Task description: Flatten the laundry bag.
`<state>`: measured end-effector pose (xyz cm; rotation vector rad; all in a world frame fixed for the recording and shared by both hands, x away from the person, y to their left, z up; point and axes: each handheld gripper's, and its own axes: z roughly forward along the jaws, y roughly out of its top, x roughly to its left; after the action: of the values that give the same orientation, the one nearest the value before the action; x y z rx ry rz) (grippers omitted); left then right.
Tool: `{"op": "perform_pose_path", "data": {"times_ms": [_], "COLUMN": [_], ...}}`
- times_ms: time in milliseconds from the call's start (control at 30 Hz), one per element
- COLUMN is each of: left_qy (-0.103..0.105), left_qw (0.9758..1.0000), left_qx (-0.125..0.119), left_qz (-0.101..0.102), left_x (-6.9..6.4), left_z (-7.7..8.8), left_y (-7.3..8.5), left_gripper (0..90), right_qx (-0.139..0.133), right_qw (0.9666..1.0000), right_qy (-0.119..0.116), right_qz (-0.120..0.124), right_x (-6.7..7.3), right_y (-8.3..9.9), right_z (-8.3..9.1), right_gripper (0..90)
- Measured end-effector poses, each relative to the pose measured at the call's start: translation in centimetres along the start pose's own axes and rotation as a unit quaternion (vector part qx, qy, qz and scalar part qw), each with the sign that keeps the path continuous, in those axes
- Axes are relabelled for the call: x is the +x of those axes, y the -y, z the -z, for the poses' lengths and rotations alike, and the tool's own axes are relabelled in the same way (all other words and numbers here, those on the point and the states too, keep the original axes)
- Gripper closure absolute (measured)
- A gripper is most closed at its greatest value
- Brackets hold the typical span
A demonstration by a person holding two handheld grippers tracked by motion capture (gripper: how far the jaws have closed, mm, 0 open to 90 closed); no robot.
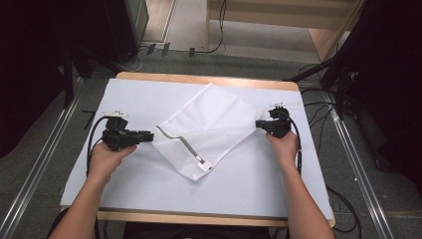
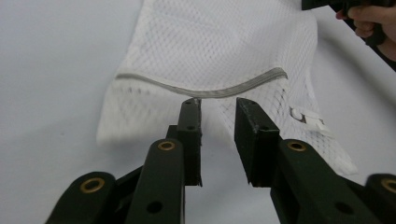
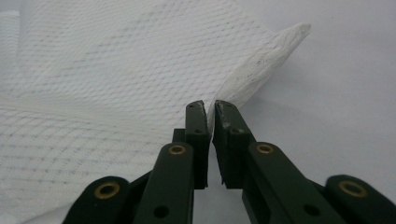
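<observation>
1. High view: a white mesh laundry bag (image 1: 206, 130) is laid flat and slanted in the middle of the tabletop (image 1: 124, 92), w/ one corner towards the far edge and its grey zipper edge (image 1: 175, 141) towards the person's left side.
2. Left tongs (image 1: 149, 135) are seen just beside the zipper edge, held low and level. In the left gripper view the jaws stand apart w/ a clear gap; the grey edge (image 2: 205, 91) lies just past the tips and no cloth is pressed, so they are released.
3. Right tongs (image 1: 260, 124) are kept at the opposite corner of the bag. In the right gripper view the jaws are nearly together w/ only a thin slit, and the folded corner (image 3: 275, 49) rises just behind the tips. Whether mesh is pinched cannot be told for sure; it looks approx. let go.
4. Reason, as judged: the bag was probably stretched between both sides to be smoothed, therefore each hand is placed at one end.
5. A small white zipper tab (image 2: 308, 116) is seen on the bag near the left tongs.
6. Around: cables (image 1: 298, 144) trail from both tongs; the floor, rails and a wooden frame are beyond the tabletop. Nothing stands in the way.
</observation>
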<state>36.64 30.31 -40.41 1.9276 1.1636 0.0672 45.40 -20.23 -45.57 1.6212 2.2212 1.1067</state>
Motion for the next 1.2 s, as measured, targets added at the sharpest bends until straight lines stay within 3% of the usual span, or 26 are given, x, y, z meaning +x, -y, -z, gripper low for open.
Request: {"op": "perform_pose_path", "data": {"times_ms": [100, 233, 500, 667, 867, 1200], "left_qy": [-0.003, -0.018, -0.003, 0.003, -0.007, -0.017], "left_qw": [0.9998, 0.9996, 0.9989, 0.9984, 0.9965, 0.9955], "left_qx": [-0.020, 0.000, 0.029, 0.040, 0.060, 0.081], "left_qz": [-0.004, -0.020, -0.037, -0.041, -0.058, -0.046], "left_x": [0.5, 1.0, 1.3, 1.8, 2.4, 4.1], "left_z": [0.6, -0.4, -3.2, -4.9, -7.1, -10.1], "left_y": [-0.8, -1.9, -3.6, -4.8, -5.7, -6.5], "left_gripper": [67.3, 65.8, 63.0, 62.2, 62.4, 61.2], "right_qx": [0.000, -0.014, -0.023, -0.019, -0.013, 0.002], "right_qw": [1.0000, 0.9998, 0.9987, 0.9977, 0.9952, 0.9923], "right_qy": [-0.006, -0.008, -0.025, -0.040, -0.052, -0.068], "right_qz": [-0.001, 0.011, 0.037, 0.052, 0.082, 0.103], "right_x": [0.1, 0.6, 2.3, 4.1, 6.2, 8.2], "right_y": [0.1, 0.2, 0.8, 1.5, 2.5, 4.1], "right_z": [0.6, 1.6, 2.6, 2.9, 3.4, 3.3], "right_gripper": [78.5, 73.9, 73.3, 73.5, 73.5, 72.3]}}
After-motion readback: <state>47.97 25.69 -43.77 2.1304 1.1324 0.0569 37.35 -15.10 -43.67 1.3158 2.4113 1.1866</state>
